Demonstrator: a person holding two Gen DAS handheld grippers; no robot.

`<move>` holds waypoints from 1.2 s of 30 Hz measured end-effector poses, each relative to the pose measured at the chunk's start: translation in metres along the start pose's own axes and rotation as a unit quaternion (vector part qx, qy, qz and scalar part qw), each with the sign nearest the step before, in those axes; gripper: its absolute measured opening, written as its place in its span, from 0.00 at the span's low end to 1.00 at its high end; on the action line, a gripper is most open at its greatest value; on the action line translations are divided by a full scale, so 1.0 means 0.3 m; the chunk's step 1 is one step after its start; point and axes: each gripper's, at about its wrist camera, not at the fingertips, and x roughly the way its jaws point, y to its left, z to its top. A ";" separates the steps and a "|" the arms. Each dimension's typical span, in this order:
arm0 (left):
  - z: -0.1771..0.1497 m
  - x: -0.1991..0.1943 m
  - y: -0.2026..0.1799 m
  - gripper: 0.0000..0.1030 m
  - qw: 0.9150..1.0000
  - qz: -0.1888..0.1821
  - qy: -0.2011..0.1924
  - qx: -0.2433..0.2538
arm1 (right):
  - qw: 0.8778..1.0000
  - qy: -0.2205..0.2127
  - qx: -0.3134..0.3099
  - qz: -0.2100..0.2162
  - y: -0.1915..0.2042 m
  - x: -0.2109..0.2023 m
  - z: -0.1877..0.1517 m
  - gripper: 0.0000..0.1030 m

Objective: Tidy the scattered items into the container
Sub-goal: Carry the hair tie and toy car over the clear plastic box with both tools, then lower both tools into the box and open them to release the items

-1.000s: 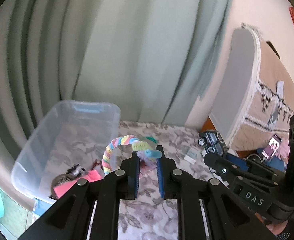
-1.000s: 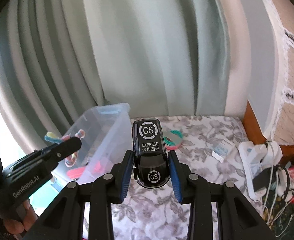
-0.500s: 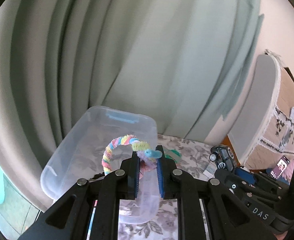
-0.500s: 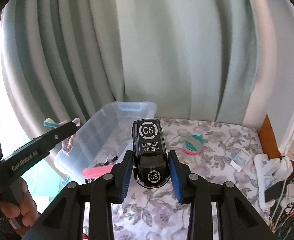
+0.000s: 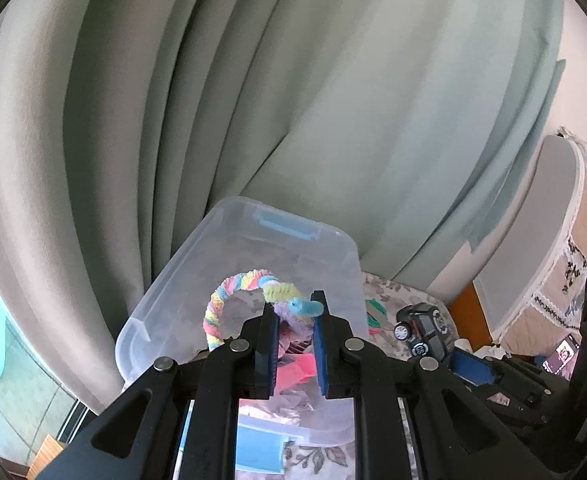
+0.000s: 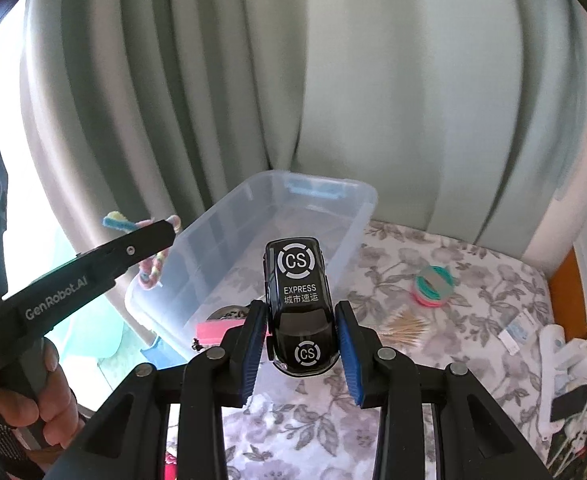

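Clamped between the pads of the left hand-held gripper [image 5: 293, 312], one pastel twisted ring [image 5: 229, 300] is held at lower centre of the left wrist view, above one clear plastic container [image 6: 357, 200]. One black toy car [image 6: 299, 304] is clamped in the right hand-held gripper [image 6: 299, 344] at lower centre of the right wrist view, over the floral bed sheet [image 6: 473, 280]. One stack of coloured hair ties [image 6: 433, 284] and one toothpick bundle [image 6: 405, 326] are seen at right on the sheet.
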 end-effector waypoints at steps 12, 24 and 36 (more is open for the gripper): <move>-0.007 0.035 0.077 0.15 1.000 -0.001 0.016 -0.021 | 0.999 0.027 -0.021 0.007 0.089 0.100 0.014 0.37; -0.015 0.069 0.106 0.37 0.999 -0.006 0.037 -0.032 | 0.999 0.041 -0.032 0.009 0.139 0.147 0.019 0.37; -0.017 0.071 0.108 0.71 0.998 0.001 0.046 -0.047 | 0.999 0.040 -0.011 0.002 0.095 0.135 0.009 0.55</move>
